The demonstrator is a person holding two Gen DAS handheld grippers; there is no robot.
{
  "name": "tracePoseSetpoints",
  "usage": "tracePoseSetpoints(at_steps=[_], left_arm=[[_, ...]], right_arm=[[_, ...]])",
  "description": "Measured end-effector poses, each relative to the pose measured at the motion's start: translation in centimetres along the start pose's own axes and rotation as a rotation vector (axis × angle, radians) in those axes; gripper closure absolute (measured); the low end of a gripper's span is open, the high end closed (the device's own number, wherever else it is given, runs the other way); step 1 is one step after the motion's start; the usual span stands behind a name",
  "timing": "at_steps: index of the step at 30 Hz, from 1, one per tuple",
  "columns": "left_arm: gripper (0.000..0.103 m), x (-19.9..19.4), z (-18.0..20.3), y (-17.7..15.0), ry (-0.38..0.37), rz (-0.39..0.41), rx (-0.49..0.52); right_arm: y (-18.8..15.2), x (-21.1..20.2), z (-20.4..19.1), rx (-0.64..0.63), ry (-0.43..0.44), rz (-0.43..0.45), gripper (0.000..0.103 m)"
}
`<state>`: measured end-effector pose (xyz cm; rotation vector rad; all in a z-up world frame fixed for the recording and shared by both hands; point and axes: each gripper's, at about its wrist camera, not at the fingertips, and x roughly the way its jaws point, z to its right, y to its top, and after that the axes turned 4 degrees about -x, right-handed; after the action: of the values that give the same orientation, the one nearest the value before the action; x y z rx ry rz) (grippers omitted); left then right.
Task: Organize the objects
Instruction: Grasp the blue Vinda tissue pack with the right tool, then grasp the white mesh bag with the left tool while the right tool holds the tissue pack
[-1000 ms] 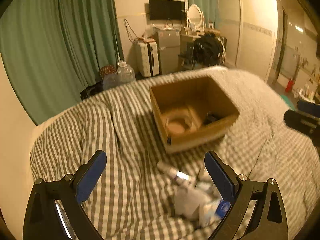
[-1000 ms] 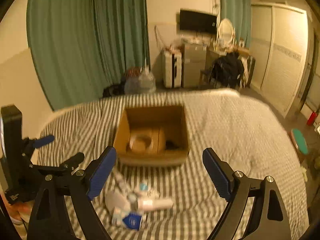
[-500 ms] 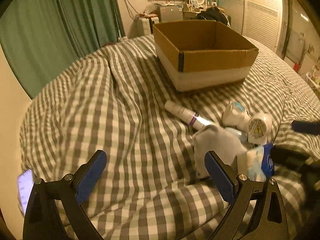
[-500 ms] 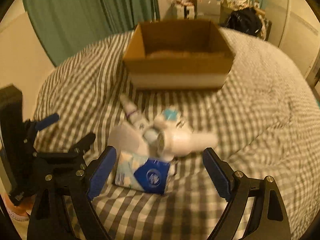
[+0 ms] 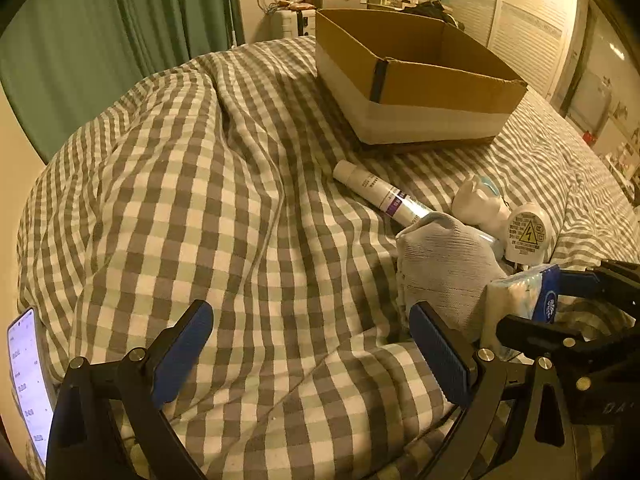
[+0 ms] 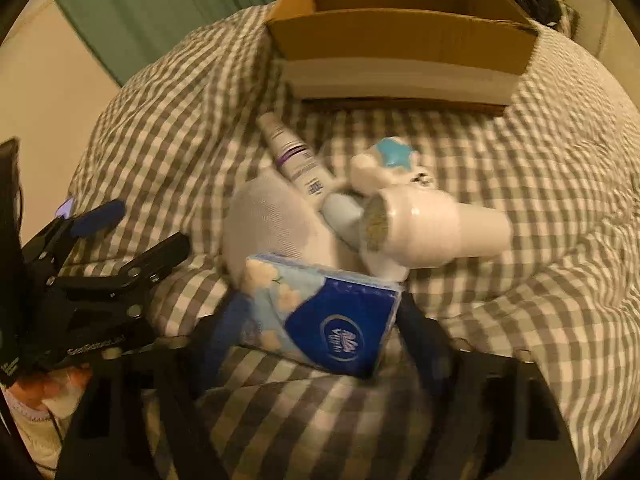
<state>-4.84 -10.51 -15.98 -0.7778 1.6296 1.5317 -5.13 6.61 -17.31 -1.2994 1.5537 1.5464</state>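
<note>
A pile of small items lies on the checked bedspread in front of a cardboard box [image 5: 416, 80] [image 6: 400, 40]. It holds a blue and white tissue pack [image 6: 324, 316] [image 5: 520, 300], a grey sock [image 5: 444, 268] [image 6: 272, 224], a white tube [image 5: 380, 192] [image 6: 296, 156], a white hair dryer [image 6: 424, 228] [image 5: 524, 232] and a white toy with a blue star [image 6: 388, 164]. My right gripper [image 6: 320, 332] has a finger on each side of the tissue pack; the view is blurred and I cannot tell whether they press it. My left gripper [image 5: 312, 344] is open and empty over the bedspread, left of the pile.
A lit phone [image 5: 28, 380] lies at the bed's left edge. Green curtains [image 5: 120, 28] hang behind the bed. A suitcase, a dresser and wardrobe doors [image 5: 528, 28] stand at the back of the room.
Both grippers came down and forward toward the pile. The right gripper's fingers now stand around the tissue pack, narrower than before. The left gripper stayed open.
</note>
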Motion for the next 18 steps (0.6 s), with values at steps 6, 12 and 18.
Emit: tracePoseSetpoints(at_steps=[6,12,18], left_arm=[[0.002,-0.2,0.8,0.0,0.024,-0.002,0.020],[0.002,-0.7,4.5,0.5,0.019,0.033,0.145],[0.002,0.2,7.3,1.1,-0.064,0.017,0.215]], right_arm=[[-0.5,-1.8,-0.6,-0.025,-0.036,0.073,0.036],[-0.3,-5.8,1.2,0.002,-0.130,0.205,0.036],[-0.6,-6.4,5.6,0.114,-0.205,0.230,0.036]])
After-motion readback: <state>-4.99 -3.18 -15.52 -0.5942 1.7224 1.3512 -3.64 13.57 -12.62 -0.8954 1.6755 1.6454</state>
